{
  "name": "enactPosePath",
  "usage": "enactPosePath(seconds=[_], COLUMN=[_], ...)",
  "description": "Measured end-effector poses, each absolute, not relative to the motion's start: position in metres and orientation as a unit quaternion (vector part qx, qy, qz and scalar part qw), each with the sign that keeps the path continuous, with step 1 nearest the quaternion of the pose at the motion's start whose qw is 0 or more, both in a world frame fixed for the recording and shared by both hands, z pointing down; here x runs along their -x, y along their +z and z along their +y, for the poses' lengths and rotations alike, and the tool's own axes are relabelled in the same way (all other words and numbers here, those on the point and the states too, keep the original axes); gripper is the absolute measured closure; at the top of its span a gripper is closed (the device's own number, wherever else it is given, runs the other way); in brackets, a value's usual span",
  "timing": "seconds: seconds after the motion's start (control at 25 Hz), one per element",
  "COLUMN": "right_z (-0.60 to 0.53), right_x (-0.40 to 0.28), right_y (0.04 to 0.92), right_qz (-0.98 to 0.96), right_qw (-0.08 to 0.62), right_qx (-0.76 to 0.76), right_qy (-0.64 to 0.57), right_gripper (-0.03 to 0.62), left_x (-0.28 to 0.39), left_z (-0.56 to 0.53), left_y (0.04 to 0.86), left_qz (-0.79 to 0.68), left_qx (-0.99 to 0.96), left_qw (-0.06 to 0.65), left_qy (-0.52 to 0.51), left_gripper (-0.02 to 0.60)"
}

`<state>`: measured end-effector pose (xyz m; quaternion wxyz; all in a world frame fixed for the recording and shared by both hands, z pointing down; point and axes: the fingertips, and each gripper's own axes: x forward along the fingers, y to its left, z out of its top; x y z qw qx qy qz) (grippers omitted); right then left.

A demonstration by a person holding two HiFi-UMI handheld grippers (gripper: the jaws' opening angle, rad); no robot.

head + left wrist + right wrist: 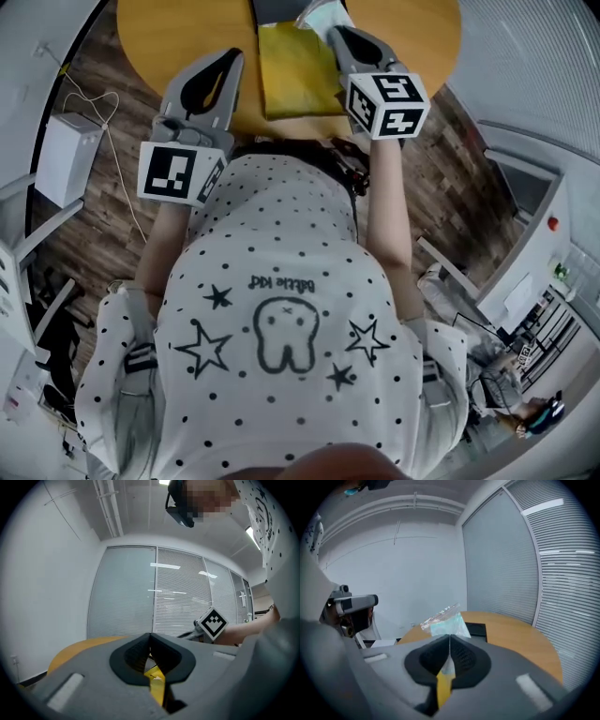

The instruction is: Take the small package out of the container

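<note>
The head view looks steeply down past the person's chest to the orange surface (169, 37) beyond the fingers (231, 73). Each gripper view rides close behind its own fingers, facing forward and upward; all three share that surface.

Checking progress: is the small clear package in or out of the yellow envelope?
Mostly out, at least: the right claw is shut on the package, which sticks up clear of the envelope.

Envelope (295, 70) on table (169, 37); package (319, 16) at envelope's far right corner.
</note>
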<state>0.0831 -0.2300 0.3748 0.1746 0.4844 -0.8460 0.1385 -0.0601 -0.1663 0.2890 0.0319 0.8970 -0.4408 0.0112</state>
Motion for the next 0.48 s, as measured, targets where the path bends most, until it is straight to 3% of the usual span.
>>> enactPosePath(seconds=[0.48], right_z=[-0.199], right_x=[-0.138], right_y=[0.297], right_qz=[-0.819], right_qw=[0.081], right_qx=[-0.558], right_qy=[0.109], right_gripper=[0.591], left_x=[0.067], left_z=[-0.151], left_y=[0.281], left_qz=[-0.458], left_qx=[-0.889], left_qw=[0.029], left_qy=[0.006], left_gripper=[0.571])
